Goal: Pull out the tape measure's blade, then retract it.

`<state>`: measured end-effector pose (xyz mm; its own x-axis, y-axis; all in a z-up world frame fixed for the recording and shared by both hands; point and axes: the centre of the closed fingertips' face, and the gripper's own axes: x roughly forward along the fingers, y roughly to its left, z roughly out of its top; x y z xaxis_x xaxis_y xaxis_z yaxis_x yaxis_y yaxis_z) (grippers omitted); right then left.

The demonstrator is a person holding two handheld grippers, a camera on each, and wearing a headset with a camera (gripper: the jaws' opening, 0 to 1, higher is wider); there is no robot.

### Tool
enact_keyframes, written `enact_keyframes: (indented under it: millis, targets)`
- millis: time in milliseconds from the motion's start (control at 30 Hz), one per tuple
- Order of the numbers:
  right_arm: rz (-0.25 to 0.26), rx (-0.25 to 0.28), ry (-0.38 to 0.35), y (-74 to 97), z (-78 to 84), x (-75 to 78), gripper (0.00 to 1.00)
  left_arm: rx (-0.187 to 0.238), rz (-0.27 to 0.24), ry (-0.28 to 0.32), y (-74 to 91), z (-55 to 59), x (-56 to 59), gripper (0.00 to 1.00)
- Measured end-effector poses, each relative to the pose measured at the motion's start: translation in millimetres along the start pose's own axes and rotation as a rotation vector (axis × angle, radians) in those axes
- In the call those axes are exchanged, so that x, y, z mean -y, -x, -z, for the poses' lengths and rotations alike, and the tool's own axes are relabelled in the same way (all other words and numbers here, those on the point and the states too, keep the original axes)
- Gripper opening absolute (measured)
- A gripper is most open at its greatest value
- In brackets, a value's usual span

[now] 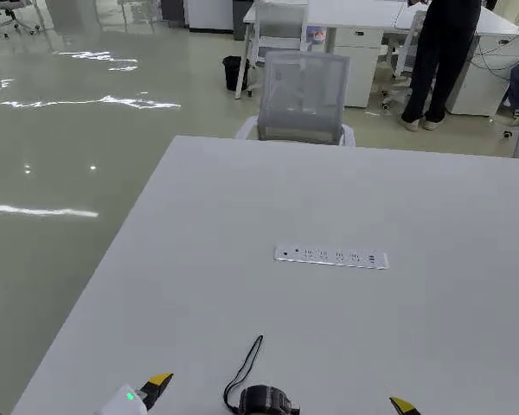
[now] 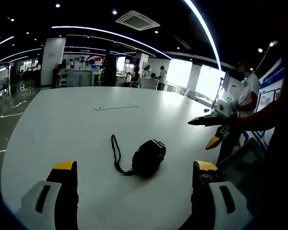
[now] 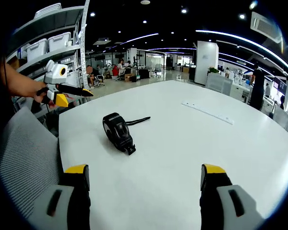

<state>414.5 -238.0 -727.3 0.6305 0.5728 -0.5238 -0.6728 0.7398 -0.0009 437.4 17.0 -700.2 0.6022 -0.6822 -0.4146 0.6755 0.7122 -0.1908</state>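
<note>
A black tape measure (image 1: 265,401) with a black wrist strap (image 1: 245,368) lies on the white table (image 1: 329,199) near its front edge. The tape measure (image 2: 149,156) rests ahead of my left gripper (image 2: 133,167), whose jaws stand wide apart with nothing between them. My right gripper (image 3: 145,173) is open too, and the tape measure (image 3: 118,132) lies ahead of it, a little left. In the head view the left gripper (image 1: 147,393) sits left of the tape measure, and one yellow tip of the right gripper (image 1: 404,405) shows right of it. No blade is pulled out.
A white power strip (image 1: 331,257) lies in the middle of the table. A grey mesh chair (image 1: 301,97) stands at the far edge. A person (image 1: 441,60) stands by desks at the back right. Glossy floor lies to the left.
</note>
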Motion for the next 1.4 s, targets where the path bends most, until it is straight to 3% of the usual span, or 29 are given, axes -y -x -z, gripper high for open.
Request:
enact_keyframes:
  millis: [100,200,267,433,633,800,933,1100,1200,1400]
  targets:
    - [0.030,-0.013,0.013,14.4,9.7,5.0,0.98,-0.013,-0.030,0.021,14.1,9.8,-10.9,0.99]
    - [0.068,0.002,-0.035,29.7,15.0,10.0,0.98,-0.001,-0.051,0.041,25.8,12.7,-19.7,0.99]
    - [0.089,0.015,-0.061,42.1,18.6,12.3,0.99,0.009,-0.056,0.044,36.1,12.7,-21.1,0.99]
    - [0.114,-0.011,-0.098,63.6,39.1,16.8,0.99,0.010,-0.059,0.043,56.5,18.8,-22.7,0.99]
    - [0.136,-0.018,-0.127,80.1,50.9,11.9,0.98,0.016,-0.094,0.073,71.7,27.4,-32.0,0.99]
    - [0.137,-0.026,-0.130,86.0,58.7,3.2,0.97,0.016,-0.104,0.080,77.2,33.2,-32.0,0.99]
    - [0.164,-0.014,-0.165,93.7,61.4,10.1,0.93,0.009,-0.103,0.071,78.7,38.6,-31.7,0.99]
    - [0.150,-0.023,-0.182,98.3,65.2,8.3,0.93,0.003,-0.104,0.075,77.2,39.0,-29.1,0.99]
    - [0.132,-0.065,-0.125,99.3,67.9,8.2,0.97,0.001,-0.102,0.058,74.5,35.7,-26.8,0.99]
    - [0.107,-0.082,-0.067,98.6,58.0,9.4,1.00,0.005,-0.084,0.053,68.6,34.6,-24.4,0.99]
